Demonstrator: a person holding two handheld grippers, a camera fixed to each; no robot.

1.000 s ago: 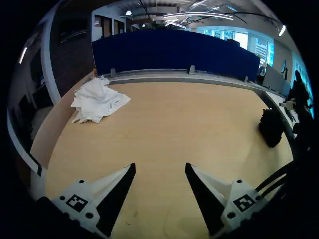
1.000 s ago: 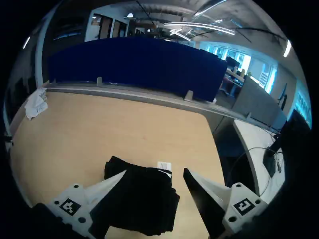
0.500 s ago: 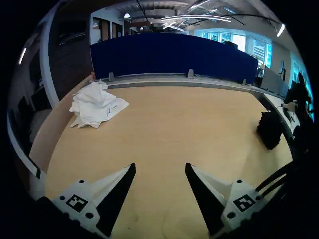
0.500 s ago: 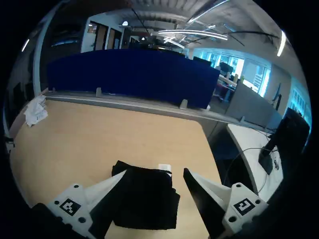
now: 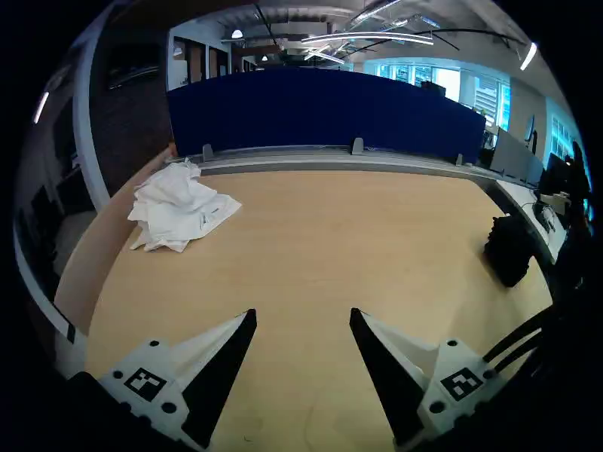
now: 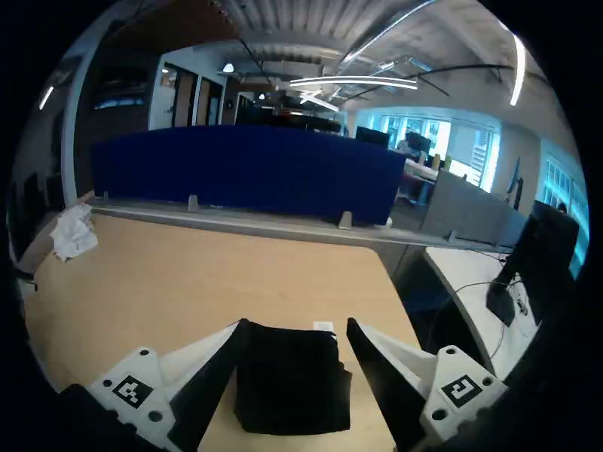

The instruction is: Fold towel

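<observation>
Folded black towel (image 6: 294, 377) within the spread claw (image 6: 296, 324)

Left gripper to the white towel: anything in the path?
Nothing visible. Bare table lies between the left gripper and the white towel at the far left; the black towel sits off to the right.

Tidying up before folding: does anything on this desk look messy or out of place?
The white towel lies crumpled in a heap near the table's far left corner. The black towel looks neatly folded, between the open fingers of the right gripper. Nothing spilled or damaged.
</observation>
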